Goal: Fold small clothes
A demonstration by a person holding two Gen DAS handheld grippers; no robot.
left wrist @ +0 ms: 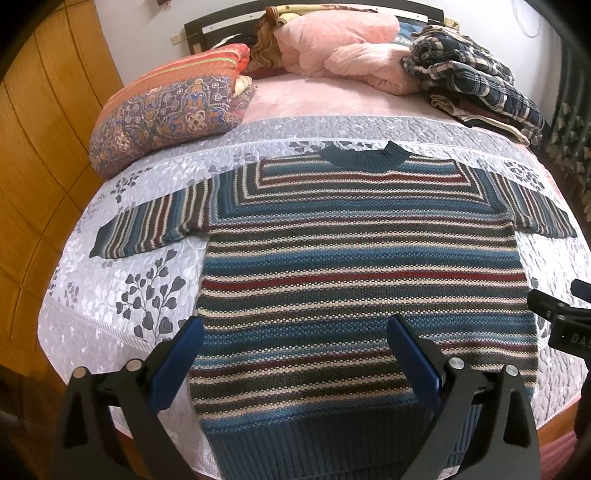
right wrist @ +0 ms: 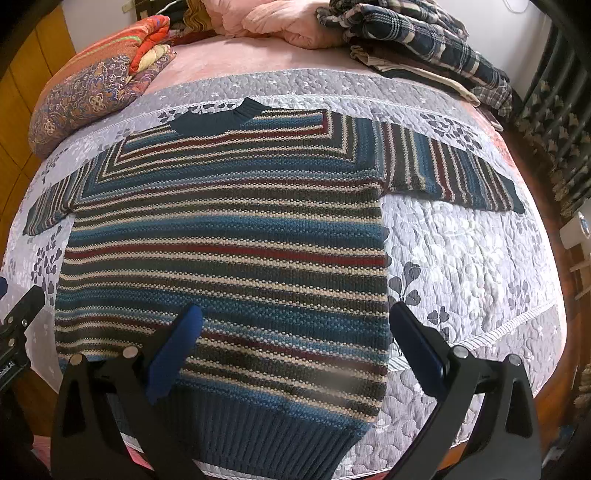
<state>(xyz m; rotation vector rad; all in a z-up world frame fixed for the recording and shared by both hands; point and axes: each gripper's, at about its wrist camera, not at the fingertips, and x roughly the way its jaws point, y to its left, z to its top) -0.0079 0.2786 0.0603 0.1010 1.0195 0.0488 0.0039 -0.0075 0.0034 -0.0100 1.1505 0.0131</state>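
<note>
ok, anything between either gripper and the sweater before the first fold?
Nothing visible. The striped sweater lies flat and spread on the quilt, both sleeves out. The left gripper and right gripper hang open above its lower half. The folded blanket and plaid pile sit apart, beyond the collar.

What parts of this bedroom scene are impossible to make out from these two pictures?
- Striped sweater: in both views the hem's bottom edge is hidden behind the gripper frames.
- Clothes under the plaid pile: right view, covered, kind unclear.
- Right gripper: in the left view only a piece shows at the frame's edge; its lettering is cut off.
- Headboard: left view, mostly hidden by the pink bedding.
</note>
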